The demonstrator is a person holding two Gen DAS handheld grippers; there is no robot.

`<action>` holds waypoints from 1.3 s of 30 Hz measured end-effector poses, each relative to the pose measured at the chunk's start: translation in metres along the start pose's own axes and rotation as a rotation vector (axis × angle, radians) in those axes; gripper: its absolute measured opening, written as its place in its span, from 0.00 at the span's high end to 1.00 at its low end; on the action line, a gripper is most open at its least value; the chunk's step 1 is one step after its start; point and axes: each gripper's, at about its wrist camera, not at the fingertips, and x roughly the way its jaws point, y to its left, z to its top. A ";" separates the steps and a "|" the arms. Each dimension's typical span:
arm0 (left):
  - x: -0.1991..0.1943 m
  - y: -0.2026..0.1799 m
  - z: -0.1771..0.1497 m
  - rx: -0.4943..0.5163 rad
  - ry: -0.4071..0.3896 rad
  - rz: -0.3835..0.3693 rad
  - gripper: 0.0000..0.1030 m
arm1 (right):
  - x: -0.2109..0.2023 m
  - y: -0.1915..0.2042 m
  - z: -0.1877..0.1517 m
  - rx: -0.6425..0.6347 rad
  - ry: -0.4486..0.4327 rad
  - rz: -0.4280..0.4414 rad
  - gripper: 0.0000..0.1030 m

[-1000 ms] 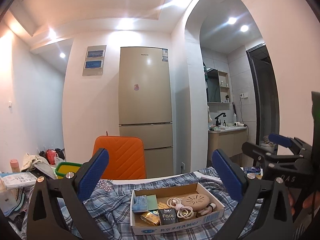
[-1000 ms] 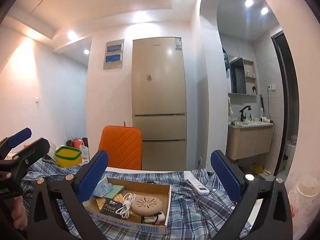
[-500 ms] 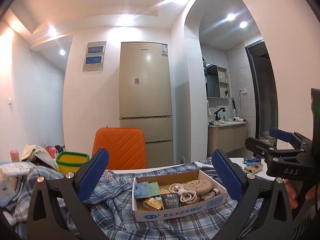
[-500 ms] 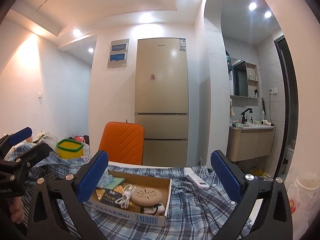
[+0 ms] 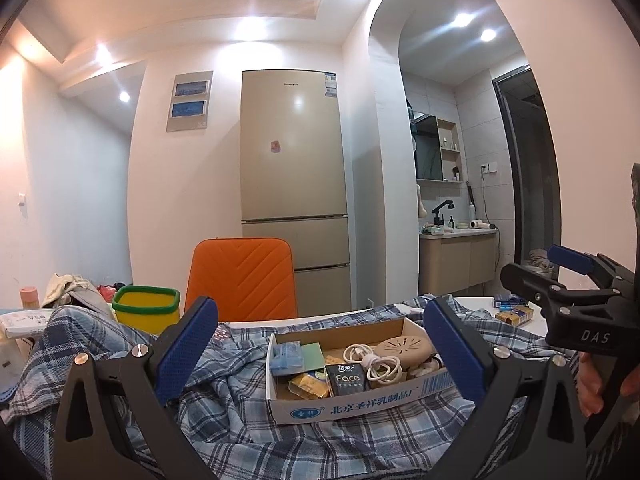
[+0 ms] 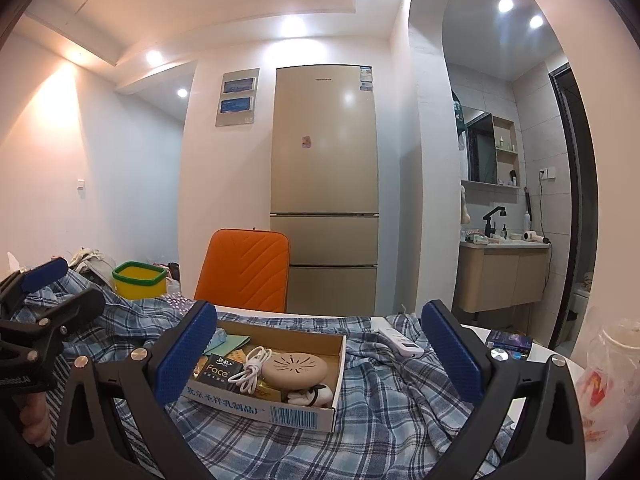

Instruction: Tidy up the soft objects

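Both spread wide and empty, left gripper (image 5: 320,350) and right gripper (image 6: 318,350), over crumpled plaid shirt (image 6: 280,448) stretching sideways below, with cardboard box (image 6: 280,412) resting on it.

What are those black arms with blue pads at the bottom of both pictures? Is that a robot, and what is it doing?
No robot: a person holds a hand-held gripper in each hand, and each carries a camera looking forward between its two blue-padded fingers. One picture comes from the left hand-held gripper, the other from the right hand-held gripper. Each view also catches the other tool at its edge. Both are open and hold nothing. Below them a plaid shirt lies crumpled over the table, with a cardboard box of small items, such as a white cable, resting on it. The shirt is probably the soft thing to tidy.
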 end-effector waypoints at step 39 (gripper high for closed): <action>-0.001 0.008 -0.001 -0.035 -0.006 0.022 0.00 | 0.000 0.006 -0.003 -0.009 -0.006 -0.003 0.00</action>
